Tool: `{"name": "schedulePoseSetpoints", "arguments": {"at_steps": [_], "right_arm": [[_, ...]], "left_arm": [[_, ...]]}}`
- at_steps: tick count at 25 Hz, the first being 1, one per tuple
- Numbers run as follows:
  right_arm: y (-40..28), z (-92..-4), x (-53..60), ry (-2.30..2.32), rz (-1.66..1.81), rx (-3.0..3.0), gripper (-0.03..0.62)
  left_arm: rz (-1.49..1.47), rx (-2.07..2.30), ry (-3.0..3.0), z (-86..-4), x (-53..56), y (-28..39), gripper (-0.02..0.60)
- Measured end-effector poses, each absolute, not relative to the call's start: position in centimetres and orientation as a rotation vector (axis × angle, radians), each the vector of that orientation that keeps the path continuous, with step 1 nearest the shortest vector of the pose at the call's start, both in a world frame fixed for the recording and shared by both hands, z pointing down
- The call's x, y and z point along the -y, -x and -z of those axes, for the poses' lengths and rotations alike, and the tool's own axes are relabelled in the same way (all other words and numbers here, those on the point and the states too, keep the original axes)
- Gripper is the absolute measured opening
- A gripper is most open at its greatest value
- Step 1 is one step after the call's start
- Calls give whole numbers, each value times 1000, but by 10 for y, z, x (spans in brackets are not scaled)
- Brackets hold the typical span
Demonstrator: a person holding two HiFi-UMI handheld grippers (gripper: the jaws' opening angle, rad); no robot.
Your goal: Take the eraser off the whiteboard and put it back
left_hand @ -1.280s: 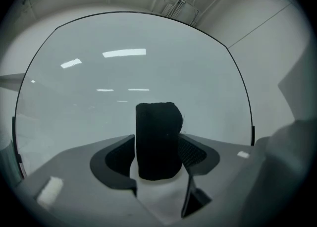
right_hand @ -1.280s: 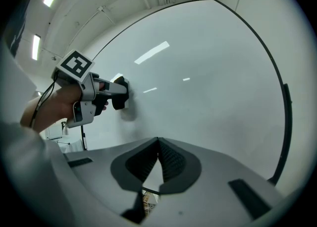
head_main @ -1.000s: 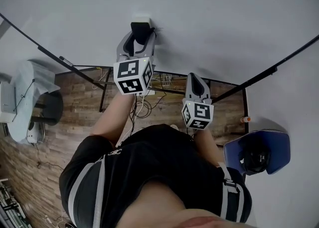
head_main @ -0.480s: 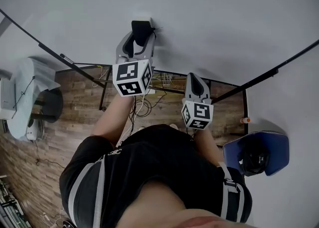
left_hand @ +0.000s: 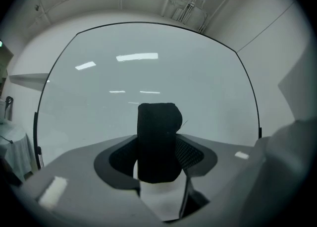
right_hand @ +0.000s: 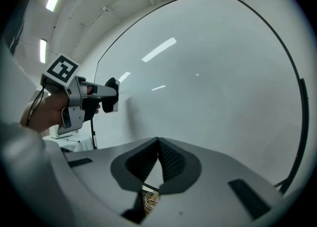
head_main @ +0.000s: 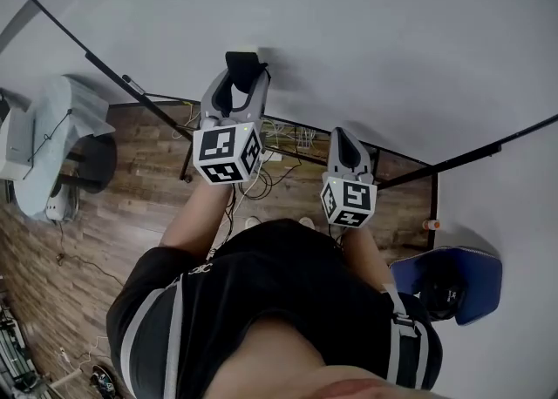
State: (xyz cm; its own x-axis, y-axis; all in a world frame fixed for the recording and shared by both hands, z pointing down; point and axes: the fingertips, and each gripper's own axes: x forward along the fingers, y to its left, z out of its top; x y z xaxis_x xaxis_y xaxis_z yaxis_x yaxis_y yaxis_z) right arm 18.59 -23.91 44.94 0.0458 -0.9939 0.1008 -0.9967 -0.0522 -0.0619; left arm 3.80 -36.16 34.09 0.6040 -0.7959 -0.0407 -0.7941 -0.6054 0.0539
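Observation:
A black eraser (head_main: pixel 244 61) sits between the jaws of my left gripper (head_main: pixel 241 75), which is shut on it. In the left gripper view the eraser (left_hand: pixel 157 132) stands upright and hides the middle of the whiteboard (left_hand: pixel 148 67) ahead. From the right gripper view, the eraser (right_hand: pixel 113 98) hangs a small gap off the whiteboard (right_hand: pixel 213 77), with its shadow on the white surface. My right gripper (head_main: pixel 347 138) is lower and to the right, pointing at the board, its jaws shut (right_hand: pixel 158 144) on nothing.
The whiteboard (head_main: pixel 366 31) fills the upper head view; its black stand legs (head_main: pixel 187 158) and loose cables (head_main: pixel 253 181) lie on the wooden floor. A blue chair (head_main: pixel 471 267) stands at the right and grey covered equipment (head_main: pixel 52 153) at the left.
My left gripper has drawn back a little from the whiteboard toward the person, still holding the eraser. The head view has shifted slightly. The right gripper has barely shifted.

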Motion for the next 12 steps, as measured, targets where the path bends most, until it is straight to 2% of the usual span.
{"name": "schedulePoseSetpoints", "arguments": {"at_steps": [12], "right_arm": [[-124, -444, 273, -2083, -163, 2372, 5]], "left_arm": [[-45, 1496, -2674, -401, 352, 46, 233]]}}
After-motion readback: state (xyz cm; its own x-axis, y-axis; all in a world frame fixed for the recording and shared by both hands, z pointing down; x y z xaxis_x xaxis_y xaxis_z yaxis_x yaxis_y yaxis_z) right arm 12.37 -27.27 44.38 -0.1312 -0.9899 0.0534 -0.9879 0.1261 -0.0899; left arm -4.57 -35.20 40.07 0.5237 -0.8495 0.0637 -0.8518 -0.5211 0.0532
